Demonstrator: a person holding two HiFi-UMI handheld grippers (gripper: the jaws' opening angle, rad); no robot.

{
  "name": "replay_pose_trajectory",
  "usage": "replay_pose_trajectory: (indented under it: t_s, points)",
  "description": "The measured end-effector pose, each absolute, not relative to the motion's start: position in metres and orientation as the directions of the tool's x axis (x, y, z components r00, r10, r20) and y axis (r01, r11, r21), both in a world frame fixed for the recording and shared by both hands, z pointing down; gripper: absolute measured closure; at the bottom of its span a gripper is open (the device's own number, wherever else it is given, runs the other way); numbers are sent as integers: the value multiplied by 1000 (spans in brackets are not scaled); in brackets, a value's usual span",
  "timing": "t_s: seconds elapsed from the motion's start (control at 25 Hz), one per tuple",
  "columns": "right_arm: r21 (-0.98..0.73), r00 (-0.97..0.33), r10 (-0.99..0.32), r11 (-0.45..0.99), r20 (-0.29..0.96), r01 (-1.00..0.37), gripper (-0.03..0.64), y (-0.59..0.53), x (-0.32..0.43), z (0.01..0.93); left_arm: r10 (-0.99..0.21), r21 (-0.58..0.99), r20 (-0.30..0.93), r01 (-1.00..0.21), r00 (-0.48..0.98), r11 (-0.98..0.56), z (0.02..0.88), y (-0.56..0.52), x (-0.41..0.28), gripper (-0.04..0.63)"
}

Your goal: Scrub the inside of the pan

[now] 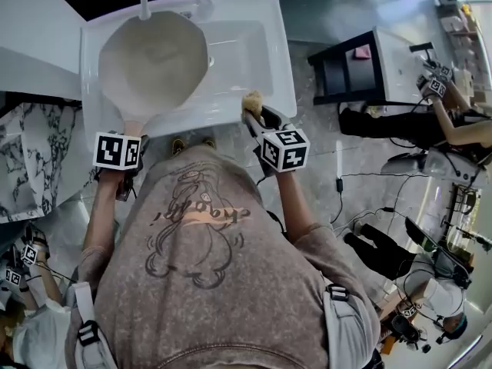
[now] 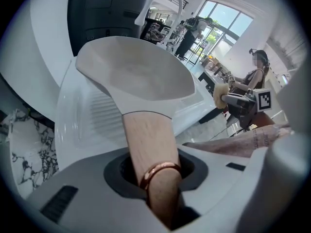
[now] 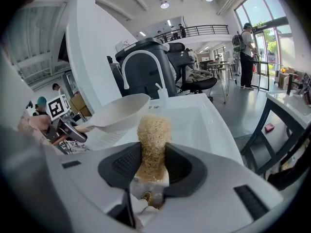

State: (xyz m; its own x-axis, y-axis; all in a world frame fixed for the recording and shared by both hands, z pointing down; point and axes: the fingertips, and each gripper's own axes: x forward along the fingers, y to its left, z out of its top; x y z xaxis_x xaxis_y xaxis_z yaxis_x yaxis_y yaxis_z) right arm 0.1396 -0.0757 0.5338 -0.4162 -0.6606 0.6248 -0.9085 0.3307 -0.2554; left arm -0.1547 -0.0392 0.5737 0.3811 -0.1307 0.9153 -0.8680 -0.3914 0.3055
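A white sink [image 1: 246, 48] is set into a white counter, with a curved white faucet [image 1: 143, 2] fitted at its rear edge. A marble-patterned surface [image 1: 31, 160] is seen to the left. To the right, a black-framed side table [image 1: 392, 64] with a white top is placed on the grey floor [image 1: 323, 152] — a small pink item [image 1: 361, 51] lies on it. Black cables [image 1: 377, 176] are run across the floor nearby. In the background, a black office chair [image 3: 192, 74] and a standing person [image 3: 247, 57] with a backpack are seen near tall windows [image 3: 265, 13] — a railed balcony [image 3: 204, 30] is located above.
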Motion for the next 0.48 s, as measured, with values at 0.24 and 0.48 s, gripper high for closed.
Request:
replay_pose_trajectory:
  t_s: [0.24,0.48]
  points:
    - [-273,-427,-667,330,611,-904,462,-76,124,540,-232,287,896,-892,379,-349,562,-52,-151,474]
    - [-286,-442,-671,338,595,-897,462,-82,113,535,-269,318,877,-901,398,-295,550,-60,-152,474]
